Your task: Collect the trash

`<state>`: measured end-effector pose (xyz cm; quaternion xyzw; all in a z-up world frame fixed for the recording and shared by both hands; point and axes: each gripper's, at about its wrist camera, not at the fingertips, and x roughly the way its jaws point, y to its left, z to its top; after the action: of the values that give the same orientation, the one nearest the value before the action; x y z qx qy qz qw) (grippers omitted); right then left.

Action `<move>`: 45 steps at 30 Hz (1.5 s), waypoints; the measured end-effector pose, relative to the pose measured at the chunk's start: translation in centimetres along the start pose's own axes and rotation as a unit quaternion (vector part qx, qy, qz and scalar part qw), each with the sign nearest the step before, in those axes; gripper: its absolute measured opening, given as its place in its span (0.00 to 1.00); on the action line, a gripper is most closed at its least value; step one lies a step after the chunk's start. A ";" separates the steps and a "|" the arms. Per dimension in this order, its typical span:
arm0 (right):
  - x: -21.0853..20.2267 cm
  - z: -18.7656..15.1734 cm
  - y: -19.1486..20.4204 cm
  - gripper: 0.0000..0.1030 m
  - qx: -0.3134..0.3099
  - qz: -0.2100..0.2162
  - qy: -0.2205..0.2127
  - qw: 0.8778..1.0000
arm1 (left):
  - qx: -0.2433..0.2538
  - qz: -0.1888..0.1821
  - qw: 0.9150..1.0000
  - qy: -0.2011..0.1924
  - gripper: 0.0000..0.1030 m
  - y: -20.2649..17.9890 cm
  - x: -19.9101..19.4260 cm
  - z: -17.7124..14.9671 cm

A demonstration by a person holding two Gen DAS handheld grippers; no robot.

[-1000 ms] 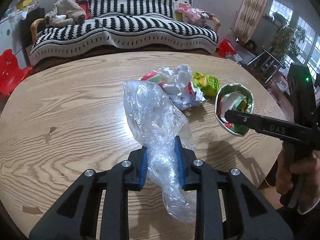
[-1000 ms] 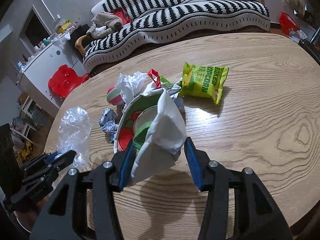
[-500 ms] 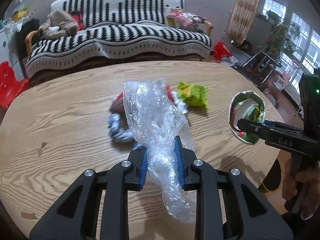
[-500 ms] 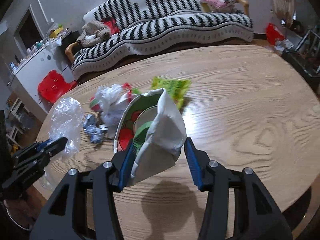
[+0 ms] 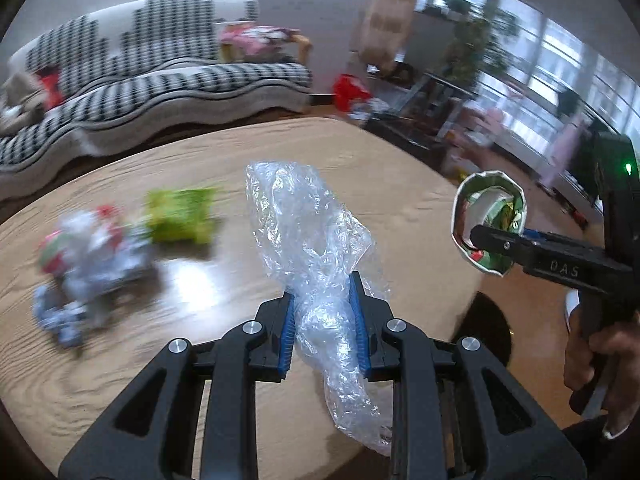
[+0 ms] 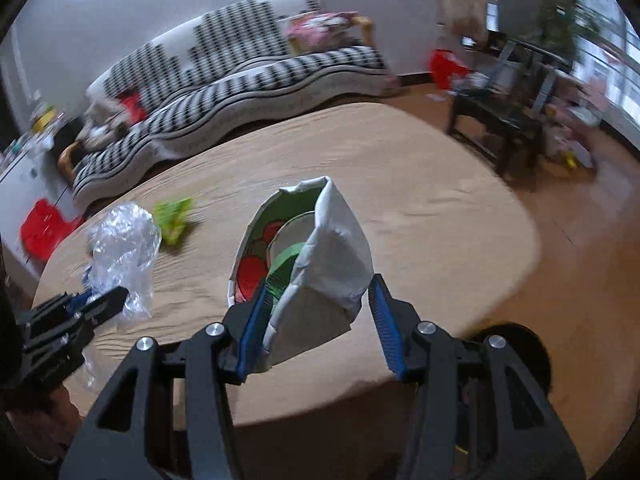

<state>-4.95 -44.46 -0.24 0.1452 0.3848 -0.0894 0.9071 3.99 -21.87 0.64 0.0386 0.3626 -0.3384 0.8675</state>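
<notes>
Left jaws: the left gripper point(image 5: 322, 322) is nearly closed, its blue pads pinching a crumpled clear plastic bag point(image 5: 308, 232); the bag stands up above the pads and a tail of it hangs down below them.
Right jaws: the right gripper point(image 6: 318, 322) is about half closed on a squashed paper cup point(image 6: 308, 256); the left pad presses the cup's printed side, while the right pad seems to stand just off its grey-white wall, so I cannot tell how firm the hold is.
Paper cup: lifted clear of the tabletop point(image 6: 420, 208), mouth turned up and away, red and green print showing inside; it sits over the tabletop's near edge.
Same cup from the left camera: its round rim point(image 5: 489, 222) faces that camera, out past the tabletop's right edge, with the person's hand point(image 5: 600, 356) around the right gripper's handle.
Plastic bag from the right camera: held up near the tabletop's left edge.
Remaining trash: a green snack packet point(image 5: 180, 220) lies toward the middle of the tabletop; just left of it is a blurred heap of white, red and blue wrappers point(image 5: 86, 256), nearer the left edge.
Beyond the far edge: a black-and-white striped sofa point(image 5: 160, 76).
</notes>
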 end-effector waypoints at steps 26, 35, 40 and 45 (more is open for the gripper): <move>-3.1 -9.8 -25.7 0.48 0.232 -0.120 0.084 0.962 | 0.121 -0.175 0.967 0.141 0.23 -24.3 17.3 -5.8; -2.9 -9.5 -25.4 0.48 0.230 -0.123 0.085 0.961 | 0.118 -0.176 0.966 0.151 0.23 -24.5 18.8 -5.4; -2.9 -9.4 -25.3 0.48 0.232 -0.127 0.085 0.961 | 0.113 -0.178 0.966 0.153 0.24 -24.7 19.5 -5.6; -2.7 -9.4 -25.5 0.49 0.230 -0.137 0.086 0.960 | 0.109 -0.176 0.966 0.157 0.25 -24.8 19.7 -5.8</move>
<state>-20.11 -65.23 -9.42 0.3028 0.4470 -0.2858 0.7918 -4.80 -50.14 -12.12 0.1212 0.4564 -0.5133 0.7166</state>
